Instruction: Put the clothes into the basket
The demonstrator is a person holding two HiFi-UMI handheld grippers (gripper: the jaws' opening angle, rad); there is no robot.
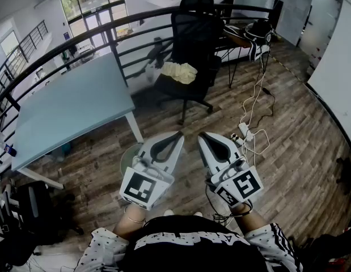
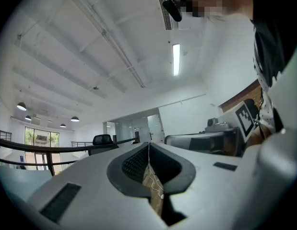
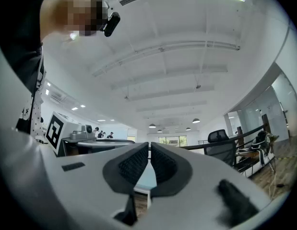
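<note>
Holding the left gripper (image 1: 176, 135) and right gripper (image 1: 202, 136) fingers together and empty, I should open them before reaching the cloth (image 1: 179, 72) on the chair (image 1: 193, 30) well ahead.

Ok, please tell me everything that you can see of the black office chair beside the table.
The black office chair stands upright on the wood-look floor, to the right of the pale blue table and apart from it. It shows a headrest, a tall back, a seat and a star base with casters, all black. Its seat faces the table. A crumpled cream cloth lies on the seat. Nothing else touches the chair.
</note>
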